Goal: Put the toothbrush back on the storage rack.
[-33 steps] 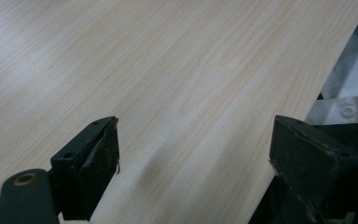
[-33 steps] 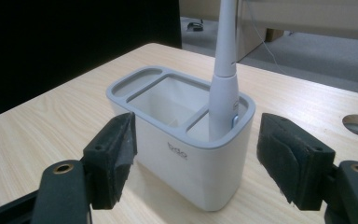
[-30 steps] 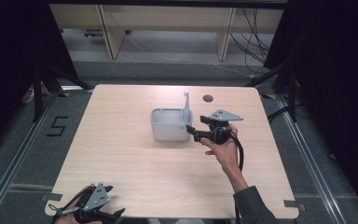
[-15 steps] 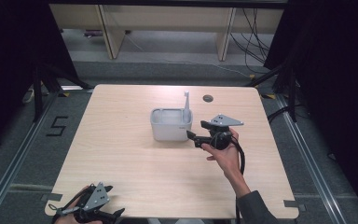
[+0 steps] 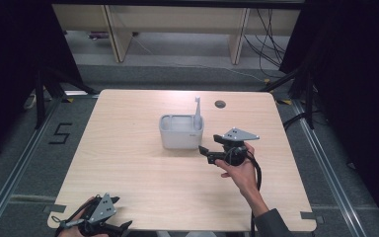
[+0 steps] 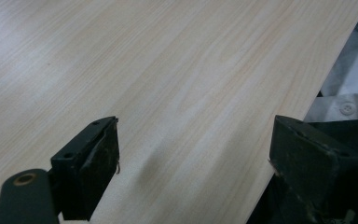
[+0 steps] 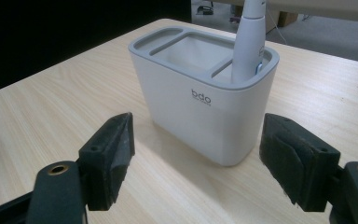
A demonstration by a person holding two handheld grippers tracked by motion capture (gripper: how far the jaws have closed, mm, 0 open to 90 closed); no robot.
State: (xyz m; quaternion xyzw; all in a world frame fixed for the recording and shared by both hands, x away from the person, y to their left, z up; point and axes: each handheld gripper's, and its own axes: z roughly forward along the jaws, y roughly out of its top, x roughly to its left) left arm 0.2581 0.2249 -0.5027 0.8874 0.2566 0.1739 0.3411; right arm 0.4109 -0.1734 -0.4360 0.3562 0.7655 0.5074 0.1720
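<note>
Two claws are mine. Nearest, my left gripper (image 5: 109, 228) sits at the front left edge of the wooden table (image 5: 128, 168), jaws spread wide over bare wood with nothing between them. Farther in, my right hand (image 5: 239, 168) holds my right gripper (image 5: 205, 153) just beside the white holder (image 5: 180, 132), apart from it, jaws wide and empty, pointing at its side. That holder stands upright near the table's middle, with a white toothbrush handle (image 7: 249, 39) standing in its end compartment. Beyond it lies a round hole (image 5: 220, 104) in the tabletop.
</note>
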